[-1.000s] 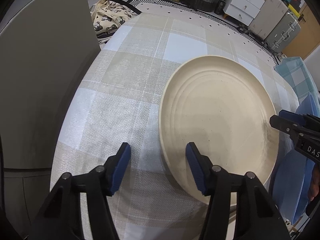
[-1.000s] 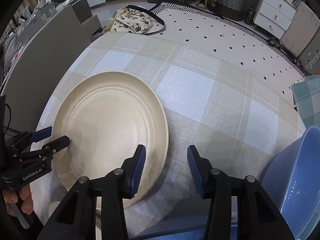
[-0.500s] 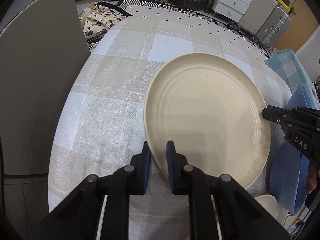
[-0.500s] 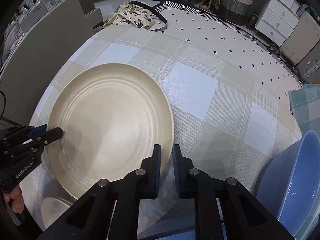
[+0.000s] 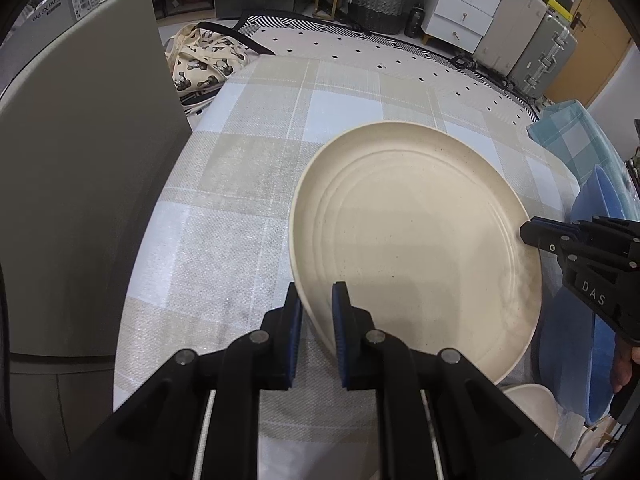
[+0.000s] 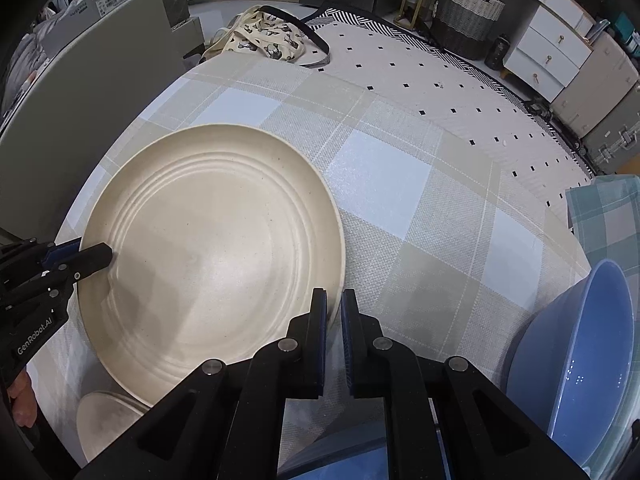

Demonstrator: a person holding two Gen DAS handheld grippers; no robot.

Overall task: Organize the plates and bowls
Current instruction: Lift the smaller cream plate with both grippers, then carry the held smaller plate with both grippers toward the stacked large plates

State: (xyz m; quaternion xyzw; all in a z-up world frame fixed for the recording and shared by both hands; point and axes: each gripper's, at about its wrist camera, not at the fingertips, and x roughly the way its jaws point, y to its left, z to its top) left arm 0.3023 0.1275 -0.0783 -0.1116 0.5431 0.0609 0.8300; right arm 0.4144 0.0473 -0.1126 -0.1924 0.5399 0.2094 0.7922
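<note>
A: Cream plate (image 5: 416, 240), large, ridged rings, speckled. It sits over the checked tablecloth (image 5: 248, 184), the near edge apparently lifted. Whether the far edge touches the cloth, cannot tell.

B: Tools?

A: Left gripper (image 5: 316, 320) is closed down on the plate's left rim, blue pads on either face. Right gripper (image 6: 334, 320) is pinched onto the opposite rim the same way. Each shows up in the other's view, biting the edge.

B: How will it handle?

A: My guess: rigid, moderately light, smooth matte surface. The rim is thin, so a narrow pinch could slip or let the plate pivot. Two opposed rim holds look like the sound choice; keep it level. Could chip if knocked against the bowl.

B: Surroundings?

A: Blue bowl (image 6: 580, 360) at the right, near the plate, partly cut off by the frame. A smaller cream dish (image 6: 108, 420) lies below the plate's near edge, mostly hidden; cannot tell plate from bowl. A grey panel (image 5: 80, 200) stands to the left.

B: Hidden otherwise?

A: The plate's underside, and whatever sits beneath both grippers.
</note>
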